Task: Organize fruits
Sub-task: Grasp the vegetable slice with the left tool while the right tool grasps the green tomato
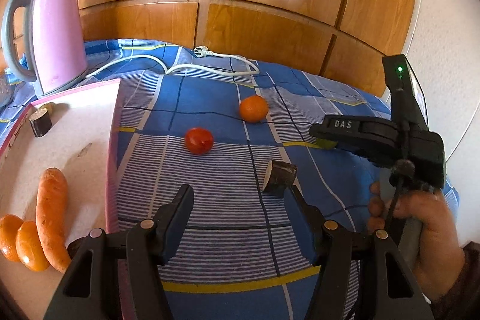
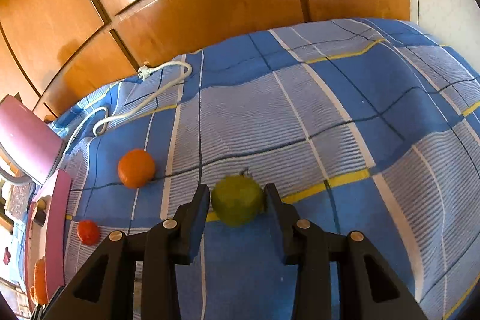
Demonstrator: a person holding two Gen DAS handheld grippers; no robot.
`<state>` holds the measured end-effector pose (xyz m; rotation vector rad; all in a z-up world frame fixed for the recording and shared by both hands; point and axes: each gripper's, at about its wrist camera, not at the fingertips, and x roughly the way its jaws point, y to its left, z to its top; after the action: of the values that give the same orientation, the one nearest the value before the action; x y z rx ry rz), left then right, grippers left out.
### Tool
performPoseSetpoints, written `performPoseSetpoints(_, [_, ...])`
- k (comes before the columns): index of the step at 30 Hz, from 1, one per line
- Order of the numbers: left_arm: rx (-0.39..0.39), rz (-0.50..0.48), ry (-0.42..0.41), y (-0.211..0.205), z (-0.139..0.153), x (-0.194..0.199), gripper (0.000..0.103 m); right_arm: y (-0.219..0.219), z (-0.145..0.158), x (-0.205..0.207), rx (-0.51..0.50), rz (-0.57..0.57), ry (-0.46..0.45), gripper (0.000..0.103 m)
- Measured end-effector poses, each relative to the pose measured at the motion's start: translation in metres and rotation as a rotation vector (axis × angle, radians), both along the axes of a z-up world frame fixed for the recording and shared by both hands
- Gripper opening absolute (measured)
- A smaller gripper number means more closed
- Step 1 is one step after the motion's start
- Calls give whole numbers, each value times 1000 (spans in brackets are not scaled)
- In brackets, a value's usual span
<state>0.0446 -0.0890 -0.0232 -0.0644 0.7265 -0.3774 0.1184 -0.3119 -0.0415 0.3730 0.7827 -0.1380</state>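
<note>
Green fruit [image 2: 237, 204]: round, on the blue checked cloth [image 2: 330, 116], between the fingers of the right gripper [image 2: 235, 200]; jaws close on both sides, contact not clear, so grip cannot be told
Risk: round body may roll or squirt out if the jaws close off-centre
Left gripper [image 1: 240, 200]: spread wide, empty, above the cloth
Loose nearby: orange [image 1: 253, 108], tomato [image 1: 199, 140], dark cut piece [image 1: 279, 177]
Pink tray [image 1: 90, 122] holds carrot [image 1: 51, 215], well apart; a long carry risks a drop

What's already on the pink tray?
On the pink tray: a carrot, two oranges beside it, and a dark cut piece at the back. The left hand-held gripper hides its near corner.
</note>
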Motion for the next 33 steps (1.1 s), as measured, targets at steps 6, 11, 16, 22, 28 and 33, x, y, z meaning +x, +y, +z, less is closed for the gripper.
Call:
performPoseSetpoints(6, [6,-26,29,-9,-4,12,53,0,0,1,-5,16,2,33])
performPoseSetpoints(11, [-2,-53,47,-16,-4,20,49,-1,-2,0,-8,30,15,34])
performPoseSetpoints(16, [-1,-89,60,-26,-5,30,50,-1,-2,0,-1,33,15,34])
performPoseSetpoints(22, [-14,-144,81,-41,-5,44,51,0,-2,-1,4,22,11,34])
performPoseSetpoints(28, [-36,-188,95,-45,-8,41,50,-7,-3,-3,54,23,-4,34])
performPoseSetpoints(33, [-51,-208,105,-47,-9,41,51,-8,-3,-3,66,23,-8,34])
